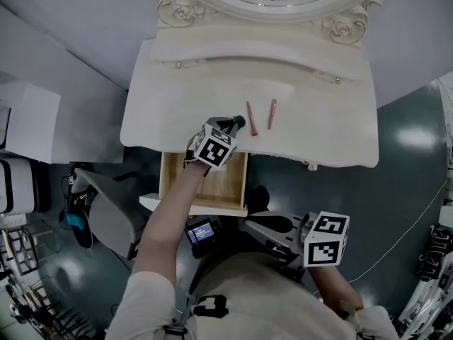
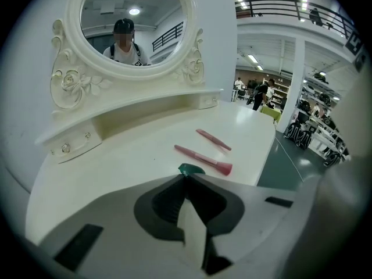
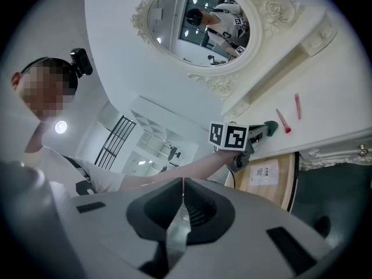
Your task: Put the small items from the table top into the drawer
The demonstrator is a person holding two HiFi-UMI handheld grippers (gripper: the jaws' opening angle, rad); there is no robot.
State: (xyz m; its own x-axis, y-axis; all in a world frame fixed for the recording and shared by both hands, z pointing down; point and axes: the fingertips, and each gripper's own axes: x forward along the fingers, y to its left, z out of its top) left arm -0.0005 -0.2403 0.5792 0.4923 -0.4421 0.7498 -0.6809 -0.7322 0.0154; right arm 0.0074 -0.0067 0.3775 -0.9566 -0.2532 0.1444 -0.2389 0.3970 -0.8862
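The left gripper (image 2: 186, 176), fingers pinched on a small green item (image 2: 192, 168), is at the table (image 1: 177, 112) near two pink brushes (image 2: 203, 158), while the right gripper (image 3: 182, 182) holds its fingers together on nothing.

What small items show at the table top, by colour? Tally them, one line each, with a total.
Pink brushes: 2
Green item, at the tip of the left tongs: 1
Total: 3
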